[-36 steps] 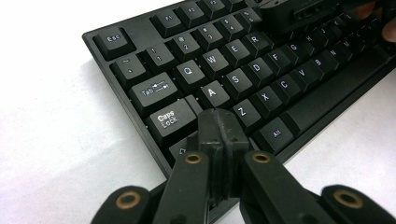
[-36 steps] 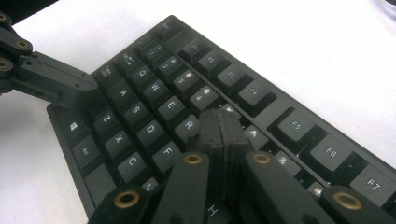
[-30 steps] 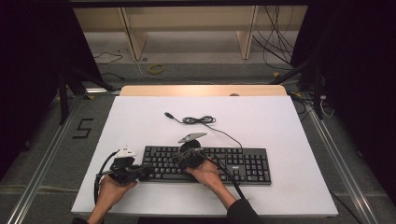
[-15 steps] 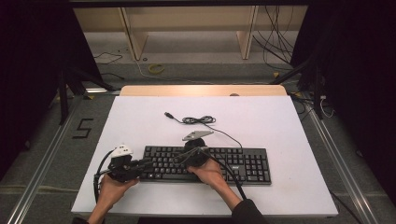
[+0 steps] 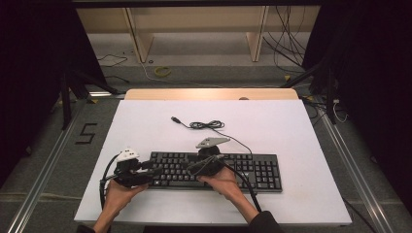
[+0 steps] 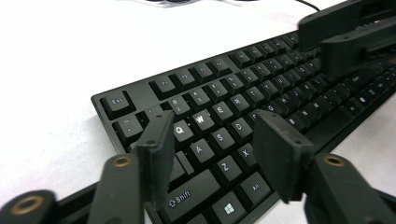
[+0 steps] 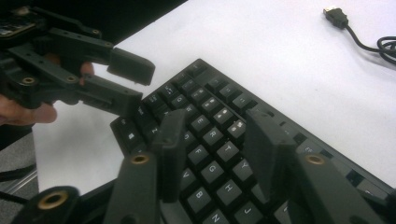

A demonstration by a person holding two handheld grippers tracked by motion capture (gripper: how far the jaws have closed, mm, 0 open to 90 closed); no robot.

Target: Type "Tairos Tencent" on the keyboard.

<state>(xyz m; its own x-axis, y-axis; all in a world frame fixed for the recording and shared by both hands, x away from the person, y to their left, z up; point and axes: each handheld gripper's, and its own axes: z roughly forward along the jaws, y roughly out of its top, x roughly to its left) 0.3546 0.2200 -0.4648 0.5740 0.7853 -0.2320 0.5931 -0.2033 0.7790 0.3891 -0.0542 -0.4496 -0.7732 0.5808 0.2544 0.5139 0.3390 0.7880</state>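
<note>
Both hand-held grippers [image 5: 154,171] [image 5: 190,167] low over keyboard [image 5: 252,170], jaws parted.

Left gripper [image 6: 217,151] over black keyboard [image 6: 243,88], white table [image 6: 60,51].
Jaws have just been opening and stand apart above the Q–Z key columns, nothing between them; the right gripper [image 6: 348,39] hangs over the keys farther along.
</note>
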